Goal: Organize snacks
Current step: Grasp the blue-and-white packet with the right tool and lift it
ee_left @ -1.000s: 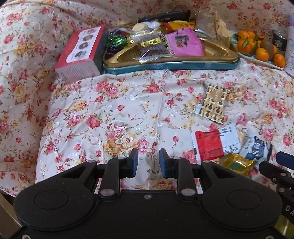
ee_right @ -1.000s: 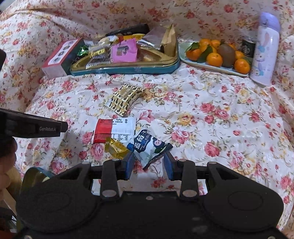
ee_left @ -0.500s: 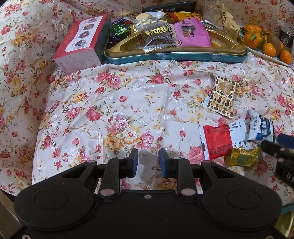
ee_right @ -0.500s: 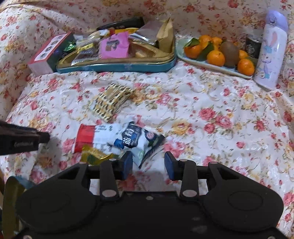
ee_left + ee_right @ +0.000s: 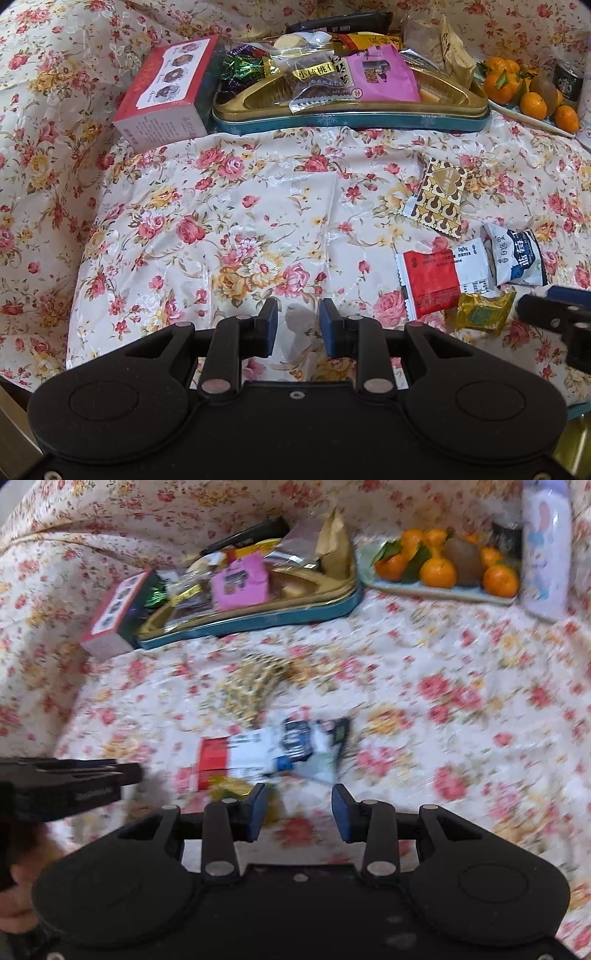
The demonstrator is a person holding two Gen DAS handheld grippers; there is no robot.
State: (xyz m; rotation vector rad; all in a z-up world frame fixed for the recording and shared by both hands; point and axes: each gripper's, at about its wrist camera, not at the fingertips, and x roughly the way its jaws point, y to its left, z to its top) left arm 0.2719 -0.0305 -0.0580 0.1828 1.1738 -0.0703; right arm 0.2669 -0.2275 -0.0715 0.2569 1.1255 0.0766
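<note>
Loose snacks lie on the floral cloth: a red-and-white packet, a blue-and-white packet, a small gold candy and a gold-patterned packet. A gold snack tin with a teal wall holds several snacks at the back. My left gripper is open and empty, over bare cloth left of the loose snacks. My right gripper is open and empty, just short of the blue-and-white packet and red-and-white packet; that view is blurred.
A red box stands left of the tin. A plate of oranges, a dark can and a lilac bottle stand at the back right. The cloth rises like a wall at the left and back.
My right gripper has let go of the blue-and-white packet, opened wider and drawn back and up. The left gripper has shifted slightly; its jaws stay open.
</note>
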